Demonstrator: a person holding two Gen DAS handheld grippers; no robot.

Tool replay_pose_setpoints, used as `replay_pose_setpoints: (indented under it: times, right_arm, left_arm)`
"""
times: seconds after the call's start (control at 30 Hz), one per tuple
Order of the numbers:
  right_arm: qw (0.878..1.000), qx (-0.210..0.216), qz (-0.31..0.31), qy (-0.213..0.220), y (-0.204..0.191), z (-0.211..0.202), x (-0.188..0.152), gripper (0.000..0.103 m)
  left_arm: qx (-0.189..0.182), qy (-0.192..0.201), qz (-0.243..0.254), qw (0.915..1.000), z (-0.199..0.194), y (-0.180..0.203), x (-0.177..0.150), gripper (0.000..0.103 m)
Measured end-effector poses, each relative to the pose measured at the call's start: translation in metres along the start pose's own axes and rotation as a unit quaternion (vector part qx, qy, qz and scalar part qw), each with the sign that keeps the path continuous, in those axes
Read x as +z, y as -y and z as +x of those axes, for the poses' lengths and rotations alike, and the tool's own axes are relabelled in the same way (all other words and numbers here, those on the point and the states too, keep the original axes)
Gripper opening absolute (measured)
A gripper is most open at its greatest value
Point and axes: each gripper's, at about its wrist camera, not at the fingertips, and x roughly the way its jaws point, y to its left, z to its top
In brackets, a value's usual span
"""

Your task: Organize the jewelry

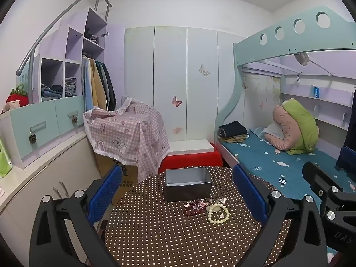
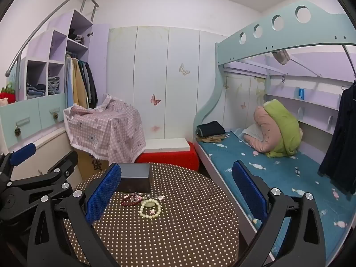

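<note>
A cream bead bracelet (image 1: 218, 213) and a dark red bead bracelet (image 1: 194, 209) lie with small pink pieces (image 1: 201, 202) on the round dotted table (image 1: 155, 233). A grey metal tin (image 1: 188, 182) stands open just behind them. My left gripper (image 1: 178, 195) is open and empty, held above the table on the near side of the jewelry. In the right wrist view the cream bracelet (image 2: 150, 209), red bracelet (image 2: 129, 201) and tin (image 2: 133, 176) lie left of centre. My right gripper (image 2: 176, 193) is open and empty, to the right of the jewelry.
A bunk bed (image 1: 278, 162) with a blue sheet stands right of the table. A red stool (image 1: 191, 158) with a white board on it and a box under a pink checked cloth (image 1: 126, 133) stand behind the table. A cabinet (image 1: 44, 166) runs along the left.
</note>
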Motion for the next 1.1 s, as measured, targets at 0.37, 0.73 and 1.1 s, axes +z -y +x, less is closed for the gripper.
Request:
replay_pose_setpoints:
  times: [0.37,0.73,1.1]
  right_arm:
    - [1.0,0.0,0.0,0.002,0.0,-0.0004,0.0002,0.096]
    - [1.0,-0.001,-0.001,0.002,-0.0028,0.001,-0.0017,0.096]
    - [1.0,-0.001,0.0,0.002,-0.0037,0.0007,-0.0047,0.096]
  left_arm:
    - [-0.001,-0.001,-0.002,1.0,0.0004,-0.0005,-0.0005,0.096]
    - [-0.002,-0.003,-0.002,1.0,0.0022,-0.0009,-0.0038,0.096]
    - [-0.001,-0.002,-0.002,1.0,0.0019,-0.0021,-0.0038,0.096]
